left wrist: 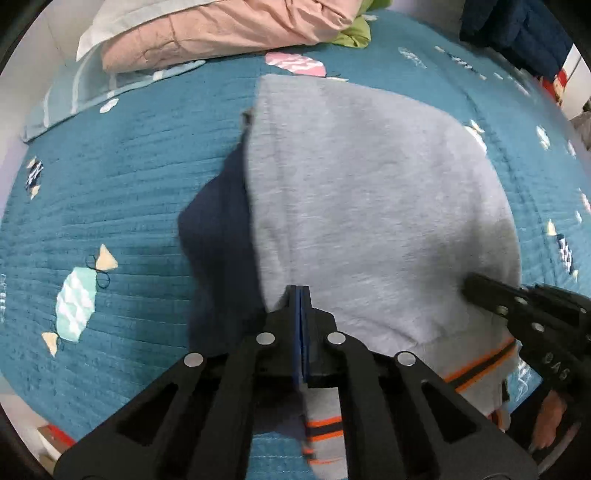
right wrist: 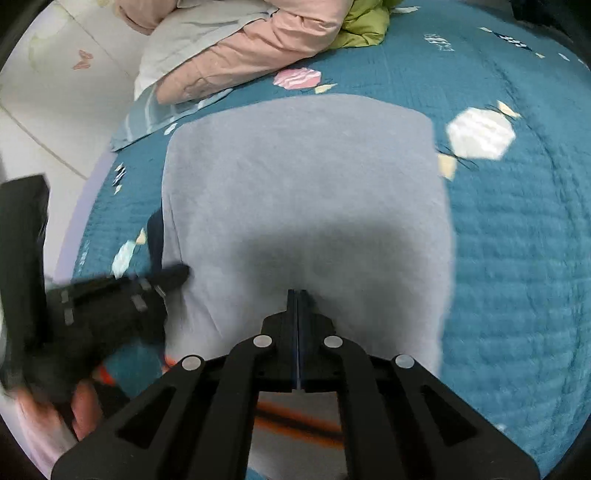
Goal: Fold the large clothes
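Observation:
A grey sweatshirt [left wrist: 369, 192] lies folded on the teal quilted bed, with a dark navy part [left wrist: 218, 236] sticking out at its left and an orange-and-black striped hem [left wrist: 480, 363] at the near edge. My left gripper [left wrist: 300, 291] is shut on the near left corner of the grey fabric, the striped hem hanging below it. In the right wrist view the sweatshirt [right wrist: 303, 184] fills the middle. My right gripper [right wrist: 297, 293] is shut on its near edge, with striped hem [right wrist: 295, 417] under the jaws. Each gripper shows in the other's view, the right one [left wrist: 476, 284] and the left one [right wrist: 177, 275].
The teal bedspread [left wrist: 110, 192] has candy prints. A pink quilt [left wrist: 221, 29], a white pillow [right wrist: 192, 40] and a green cloth [left wrist: 354, 35] lie at the far end. Dark blue clothing [left wrist: 517, 33] sits at the far right. The bed's left edge meets a tiled wall [right wrist: 55, 92].

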{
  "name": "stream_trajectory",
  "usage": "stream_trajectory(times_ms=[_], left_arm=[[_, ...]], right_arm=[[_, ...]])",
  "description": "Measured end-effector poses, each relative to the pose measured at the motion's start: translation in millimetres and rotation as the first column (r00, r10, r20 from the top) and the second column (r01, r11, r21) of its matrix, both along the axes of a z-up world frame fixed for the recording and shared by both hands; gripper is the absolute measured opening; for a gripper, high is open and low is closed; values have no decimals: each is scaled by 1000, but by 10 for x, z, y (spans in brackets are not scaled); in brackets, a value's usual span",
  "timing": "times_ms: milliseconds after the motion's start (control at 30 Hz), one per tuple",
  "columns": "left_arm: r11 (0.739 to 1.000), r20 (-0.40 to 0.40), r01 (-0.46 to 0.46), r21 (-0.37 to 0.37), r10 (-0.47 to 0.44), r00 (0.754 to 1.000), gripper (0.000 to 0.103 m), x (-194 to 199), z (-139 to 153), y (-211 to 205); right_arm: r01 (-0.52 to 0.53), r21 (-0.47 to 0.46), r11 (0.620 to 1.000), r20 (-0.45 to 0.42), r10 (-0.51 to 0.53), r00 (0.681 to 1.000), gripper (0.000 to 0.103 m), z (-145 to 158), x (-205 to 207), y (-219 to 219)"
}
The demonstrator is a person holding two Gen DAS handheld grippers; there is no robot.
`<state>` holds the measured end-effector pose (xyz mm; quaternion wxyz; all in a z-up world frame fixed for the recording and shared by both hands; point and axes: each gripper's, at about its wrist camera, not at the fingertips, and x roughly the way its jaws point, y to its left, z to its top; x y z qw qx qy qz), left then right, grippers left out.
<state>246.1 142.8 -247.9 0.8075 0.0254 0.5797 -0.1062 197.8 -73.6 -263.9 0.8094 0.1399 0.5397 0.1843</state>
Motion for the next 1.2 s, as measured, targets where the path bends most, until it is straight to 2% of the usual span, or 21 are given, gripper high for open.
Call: stream_trajectory(times_ms=[33,100,167,200,233,333,367,400,467,533,600,667,733,800,900,933,967,1000,1100,1167,1200], left_arm=[[999,-16,-23,-35,22,1000,2,24,2,58],[997,-18,-70,-32,69,997,3,100,49,148],[997,27,-81,4,81,996,2,126,153,142],[994,82,-97,51,92,992,2,155,256,123],[994,105,-98,43,94,990,2,182,326,110],[990,149,-72,-118,89,985,2,299,498,50],[990,167,-58,-132,80,983,2,343,523,-9],[991,188,-53,-121,75,979,2,395,525,-66],[999,237,-24,-43,34,971,2,468,464,-190],[999,218,-32,-21,36,975,2,592,323,-212],[999,145,-41,-14,42,989,2,679,58,-142],[1000,123,0,24,-3,992,2,695,-90,-127],[999,141,8,36,-13,990,2,637,-34,-127],[998,136,11,60,-19,990,2,601,53,-118],[998,133,-39,58,31,991,4,527,160,44],[996,130,-69,62,61,990,10,514,173,129],[990,127,-110,89,98,987,11,516,162,219],[987,116,-132,96,121,986,12,524,135,298],[983,22,-185,-11,185,982,18,531,20,582],[974,-20,-204,-92,203,979,42,506,-15,737],[972,-34,-209,-110,206,978,71,501,-38,780]], right_arm=[[7,1,1000,-5,-7,1000,0,7,-61,-78],[55,-46,997,-5,-55,998,0,65,-145,-242],[131,-123,984,34,-128,991,2,210,-212,-370],[140,-114,984,57,-134,989,2,280,-188,-420],[143,-82,986,76,-136,988,2,377,-116,-454],[151,-60,987,115,-144,983,2,552,179,-365],[138,-44,989,125,-132,983,3,597,329,-292],[118,-34,992,142,-112,984,3,637,488,-146],[103,-53,993,147,-94,985,4,623,728,64],[82,-39,996,129,-76,989,5,515,902,222],[102,-71,992,59,-98,993,4,250,998,269],[111,-35,993,51,-109,993,0,131,930,142],[107,10,994,54,-108,993,0,126,778,-32],[118,-11,993,40,-117,992,0,138,622,-190],[107,14,994,33,-107,994,0,164,380,-429],[129,-13,992,23,-128,991,0,153,303,-522],[151,-41,988,19,-151,988,6,131,271,-576],[166,-52,985,16,-165,986,6,99,258,-616],[177,31,984,-60,-175,983,6,-52,277,-783],[177,99,979,-94,-167,981,13,-115,294,-845],[180,108,978,-102,-169,980,18,-124,294,-863]])
